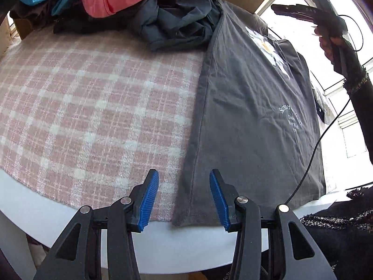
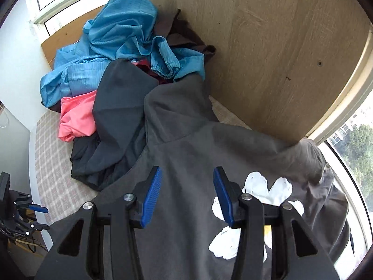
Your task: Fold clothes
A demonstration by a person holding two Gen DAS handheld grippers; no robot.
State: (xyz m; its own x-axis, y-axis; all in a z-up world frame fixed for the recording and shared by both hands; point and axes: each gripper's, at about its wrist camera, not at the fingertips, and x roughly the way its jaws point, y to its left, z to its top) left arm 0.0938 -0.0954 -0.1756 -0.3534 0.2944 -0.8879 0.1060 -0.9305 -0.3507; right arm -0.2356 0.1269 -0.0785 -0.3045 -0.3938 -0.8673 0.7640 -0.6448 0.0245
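A dark grey T-shirt (image 1: 251, 121) with a white flower print (image 2: 268, 186) and white lettering lies flat on the plaid cloth, its hem at the table's near edge. My left gripper (image 1: 184, 198) is open just above the shirt's near left corner, with nothing between its blue pads. My right gripper (image 2: 186, 191) is open too and hovers over the shirt's upper part beside the flower, holding nothing. In the left wrist view the right gripper (image 1: 279, 9) is raised high at the top right, held by a hand in a dark sleeve. The left gripper (image 2: 43, 218) shows low at the left edge.
A pile of loose clothes sits at the back: a blue garment (image 2: 121, 39), a pink one (image 2: 77, 116) and a dark one (image 2: 121, 107). The pink plaid cloth (image 1: 93, 107) covers a white table (image 1: 46, 210). A wooden panel (image 2: 268, 53) and windows stand behind. A black cable (image 1: 312, 154) hangs over the shirt.
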